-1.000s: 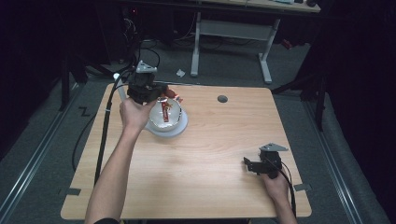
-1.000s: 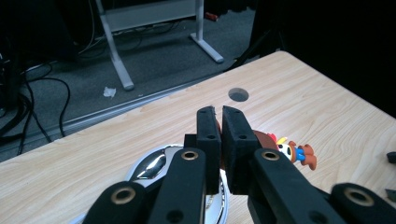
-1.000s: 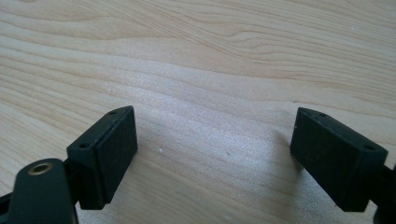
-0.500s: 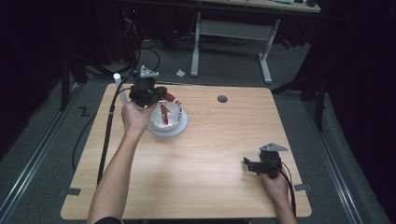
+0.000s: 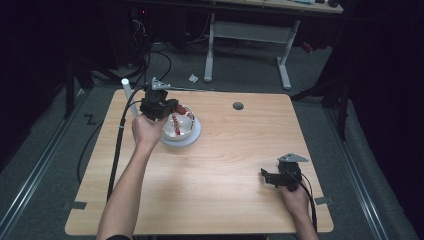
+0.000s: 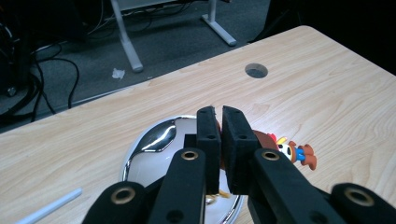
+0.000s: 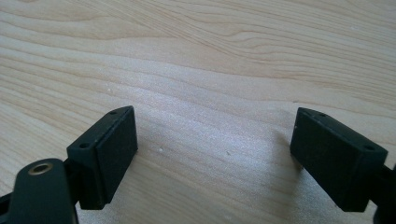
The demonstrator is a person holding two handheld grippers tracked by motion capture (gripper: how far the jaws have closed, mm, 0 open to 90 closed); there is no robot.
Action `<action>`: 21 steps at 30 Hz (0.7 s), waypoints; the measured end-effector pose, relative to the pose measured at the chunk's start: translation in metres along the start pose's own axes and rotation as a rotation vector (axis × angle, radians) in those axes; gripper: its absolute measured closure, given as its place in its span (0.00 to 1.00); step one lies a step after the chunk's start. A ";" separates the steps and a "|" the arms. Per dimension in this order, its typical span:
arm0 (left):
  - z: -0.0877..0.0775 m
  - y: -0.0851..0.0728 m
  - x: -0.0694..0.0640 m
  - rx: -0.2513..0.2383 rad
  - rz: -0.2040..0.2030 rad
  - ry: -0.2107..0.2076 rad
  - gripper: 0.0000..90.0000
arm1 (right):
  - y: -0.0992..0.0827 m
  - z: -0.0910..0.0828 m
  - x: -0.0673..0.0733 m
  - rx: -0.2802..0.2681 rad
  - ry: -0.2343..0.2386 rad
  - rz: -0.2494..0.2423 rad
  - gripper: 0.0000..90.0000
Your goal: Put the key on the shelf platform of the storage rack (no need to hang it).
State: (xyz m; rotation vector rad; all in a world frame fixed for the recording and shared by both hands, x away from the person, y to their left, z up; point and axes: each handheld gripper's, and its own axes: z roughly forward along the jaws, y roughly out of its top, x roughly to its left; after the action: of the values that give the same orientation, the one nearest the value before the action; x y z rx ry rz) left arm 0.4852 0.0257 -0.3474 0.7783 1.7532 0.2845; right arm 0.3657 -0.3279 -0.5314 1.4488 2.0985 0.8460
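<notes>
My left gripper (image 5: 159,107) hangs over a shiny metal bowl (image 5: 187,119) at the back left of the table. In the left gripper view its jaws (image 6: 218,116) are shut on a small colourful toy figure (image 6: 292,151), brown with red, yellow and blue parts, which sticks out past the right jaw above the bowl (image 6: 156,140). From above, the toy (image 5: 175,125) reaches down into the bowl. My right gripper (image 5: 267,177) rests near the table's front right, and its jaws (image 7: 215,154) stand open over bare wood with nothing between them.
The bowl sits on a white round base (image 5: 194,137). A white tube (image 5: 127,92) lies by the table's back left edge. A round cable hole (image 5: 238,106) is in the tabletop beyond the bowl. A desk frame (image 5: 245,35) stands on the floor behind.
My left gripper has sunk toward the bowl with the toy still held. The right gripper has stayed where it was.
</notes>
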 end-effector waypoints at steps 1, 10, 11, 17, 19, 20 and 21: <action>0.000 0.000 0.001 -0.003 0.004 -0.002 0.96 | 0.000 0.000 0.000 0.000 0.000 0.000 0.16; 0.004 -0.002 0.011 -0.023 0.001 0.014 0.96 | 0.000 0.000 0.000 0.000 0.000 0.000 0.16; 0.004 -0.002 0.011 -0.025 -0.006 0.012 0.96 | 0.000 0.000 0.000 0.000 0.000 0.000 0.16; 0.007 -0.006 0.017 -0.028 -0.003 0.034 0.96 | 0.000 0.000 0.000 0.000 0.000 -0.001 0.16; 0.008 -0.007 0.019 -0.032 0.006 0.043 0.96 | 0.000 0.000 0.000 0.000 0.000 -0.001 0.16; 0.008 -0.008 0.020 -0.034 0.005 0.045 0.96 | 0.000 0.000 0.000 0.000 0.000 -0.002 0.16; 0.008 -0.008 0.021 -0.037 0.007 0.045 0.96 | 0.000 0.000 0.000 0.001 0.001 -0.002 0.16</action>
State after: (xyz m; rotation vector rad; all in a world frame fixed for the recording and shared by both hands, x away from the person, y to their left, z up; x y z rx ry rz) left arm 0.4871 0.0309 -0.3707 0.7568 1.7830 0.3405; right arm 0.3657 -0.3278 -0.5314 1.4467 2.1007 0.8453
